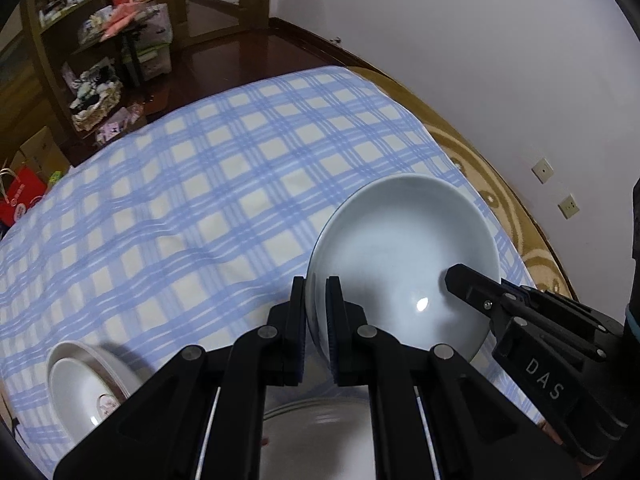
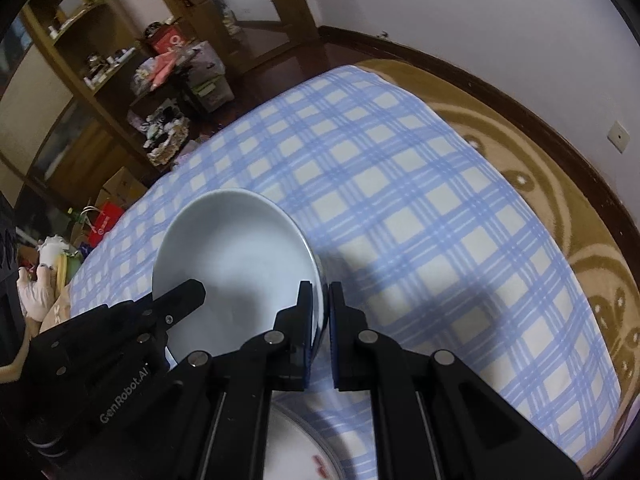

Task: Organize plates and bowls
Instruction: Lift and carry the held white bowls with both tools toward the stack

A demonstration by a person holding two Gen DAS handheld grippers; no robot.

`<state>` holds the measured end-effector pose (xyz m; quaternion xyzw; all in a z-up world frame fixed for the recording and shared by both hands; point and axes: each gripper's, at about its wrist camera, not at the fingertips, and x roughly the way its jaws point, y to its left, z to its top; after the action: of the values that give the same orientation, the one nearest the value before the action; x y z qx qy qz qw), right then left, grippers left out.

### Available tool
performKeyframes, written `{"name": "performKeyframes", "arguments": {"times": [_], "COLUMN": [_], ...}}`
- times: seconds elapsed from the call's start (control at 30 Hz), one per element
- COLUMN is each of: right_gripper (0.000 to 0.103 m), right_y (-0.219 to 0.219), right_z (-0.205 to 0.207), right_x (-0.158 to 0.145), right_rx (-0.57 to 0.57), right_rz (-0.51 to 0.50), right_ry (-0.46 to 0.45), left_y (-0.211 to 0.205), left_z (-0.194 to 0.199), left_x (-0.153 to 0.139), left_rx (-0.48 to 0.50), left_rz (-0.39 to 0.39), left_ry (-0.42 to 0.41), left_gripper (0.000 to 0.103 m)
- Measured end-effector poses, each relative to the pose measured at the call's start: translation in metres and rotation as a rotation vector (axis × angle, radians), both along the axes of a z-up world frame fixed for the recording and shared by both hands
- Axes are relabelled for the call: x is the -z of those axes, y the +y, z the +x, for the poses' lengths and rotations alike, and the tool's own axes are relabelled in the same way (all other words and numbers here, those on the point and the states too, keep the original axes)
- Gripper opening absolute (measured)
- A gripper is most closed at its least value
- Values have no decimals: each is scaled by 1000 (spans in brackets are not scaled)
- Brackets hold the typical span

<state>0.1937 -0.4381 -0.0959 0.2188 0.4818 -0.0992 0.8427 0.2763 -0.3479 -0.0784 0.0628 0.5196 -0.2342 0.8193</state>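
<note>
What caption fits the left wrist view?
Both tools, left and right, grip one pale bowl by opposite rims above the checked cloth.

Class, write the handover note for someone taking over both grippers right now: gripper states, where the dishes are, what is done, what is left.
Left gripper: shut on the pale blue bowl's left rim.
Right gripper: shut on the same bowl's right rim.
The bowl is tilted over the checked cloth.
White bowl sits at the left; a white plate lies directly below the grippers.
Done: blue bowl gripped.
Left: set it down, probably stacked with the others.
</note>
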Motion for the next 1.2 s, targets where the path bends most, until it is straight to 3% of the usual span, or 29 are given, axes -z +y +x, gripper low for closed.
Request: {"name": "performKeyframes", "arguments": {"times": [0.57, 0.73, 1.2], "right_gripper": [9, 9, 9], "right_y": [89, 115, 179], "right_z": [-4, 0, 6], "right_x": [-42, -46, -36], "right_rx": [-159, -211, -330], "right_rz": [-4, 34, 42], "right_ry": [-85, -104, -85], "left_y": [93, 125, 190], "left_z": [-26, -32, -44], "left_x": [-43, -55, -43], "left_rx": [-119, -160, -246], "left_rz": [23, 38, 57], "left_ry": [-46, -59, -26], "left_gripper": [9, 9, 9]}}
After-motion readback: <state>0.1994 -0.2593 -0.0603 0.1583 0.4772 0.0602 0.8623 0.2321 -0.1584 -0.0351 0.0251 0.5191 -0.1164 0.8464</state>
